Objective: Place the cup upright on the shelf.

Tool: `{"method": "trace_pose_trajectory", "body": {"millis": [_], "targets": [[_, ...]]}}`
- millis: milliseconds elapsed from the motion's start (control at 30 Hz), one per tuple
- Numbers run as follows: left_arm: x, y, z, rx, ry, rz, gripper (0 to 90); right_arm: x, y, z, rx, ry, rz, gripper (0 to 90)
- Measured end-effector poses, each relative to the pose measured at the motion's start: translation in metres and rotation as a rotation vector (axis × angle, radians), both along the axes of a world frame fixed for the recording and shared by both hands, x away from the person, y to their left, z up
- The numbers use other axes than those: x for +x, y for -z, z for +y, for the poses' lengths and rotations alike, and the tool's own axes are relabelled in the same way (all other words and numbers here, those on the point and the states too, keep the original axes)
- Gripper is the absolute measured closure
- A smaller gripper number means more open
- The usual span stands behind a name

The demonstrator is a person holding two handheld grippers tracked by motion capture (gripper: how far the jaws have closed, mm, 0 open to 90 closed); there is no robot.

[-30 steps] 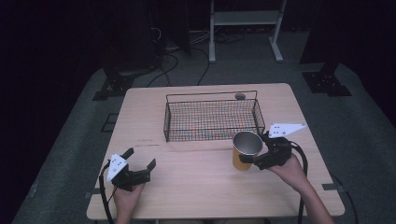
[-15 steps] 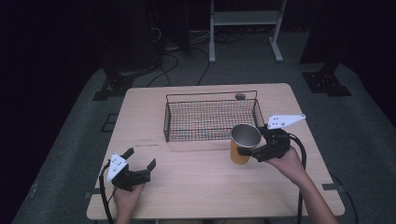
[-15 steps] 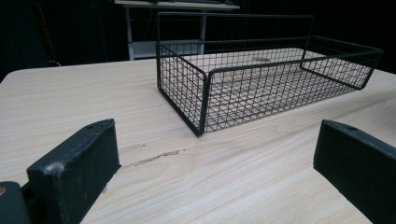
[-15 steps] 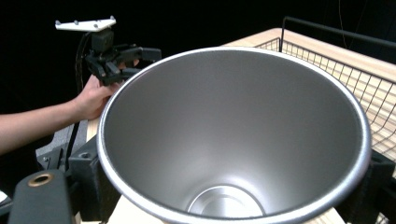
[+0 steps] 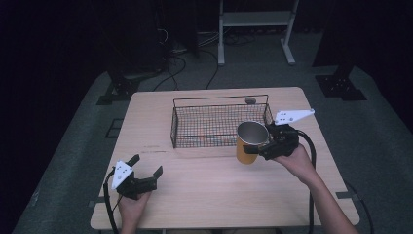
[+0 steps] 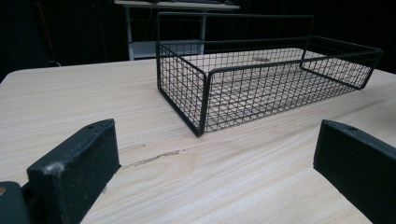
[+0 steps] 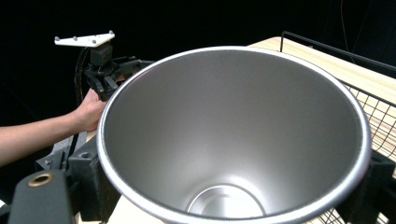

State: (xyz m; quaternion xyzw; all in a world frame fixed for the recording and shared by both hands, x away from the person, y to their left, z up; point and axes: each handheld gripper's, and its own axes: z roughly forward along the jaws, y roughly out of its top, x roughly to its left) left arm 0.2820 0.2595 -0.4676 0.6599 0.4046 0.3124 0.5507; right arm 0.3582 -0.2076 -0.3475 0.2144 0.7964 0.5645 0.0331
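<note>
At the lower left of the high view, the left gripper [image 5: 145, 176] rests low over the wooden table [image 5: 204, 195], held in the person's left hand [image 5: 131, 207], its 2 jaws spread wide apart with nothing between them; in the left gripper view the same 2 black jaws stand at the frame's lower corners with bare wood between. Toward the centre of the high view, a black wire basket [image 5: 220, 122] sits on the table's far half, and in the left gripper view it fills the upper middle of the frame. Just right of centre, an orange tumbler with a steel interior [image 5: 250, 141] is upright, right beside the basket's near right corner. The right gripper [image 5: 258, 146] is clamped on the tumbler's side, held by the right hand [image 5: 297, 158]. In the right gripper view the tumbler's open mouth dominates the frame.
</note>
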Motion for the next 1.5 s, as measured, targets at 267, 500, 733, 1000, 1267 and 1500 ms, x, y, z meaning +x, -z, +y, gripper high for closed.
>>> {"method": "trace_pose_trajectory", "body": {"millis": [267,500,733,1000,1267,1500], "targets": [[0.000,0.000,0.000,0.000,0.000,0.001,0.0,0.009,-0.006,0.002,0.005,0.002,0.008,12.6],[0.000,0.000,0.000,0.000,0.001,0.000,0.0,0.017,-0.011,0.005,0.005,0.001,0.016,12.6],[0.000,0.000,0.000,0.000,0.001,0.000,0.0,0.026,-0.018,0.010,0.008,-0.001,0.019,12.7],[0.000,0.000,0.000,0.000,0.002,0.001,0.0,0.037,-0.024,0.016,0.009,-0.002,0.025,12.6],[0.000,0.000,0.000,-0.002,0.003,0.001,0.0,0.048,-0.030,0.021,0.015,-0.004,0.031,12.6],[0.000,0.000,0.001,-0.003,0.003,0.001,0.0,0.062,-0.034,0.028,0.002,0.006,0.030,12.6]]}}
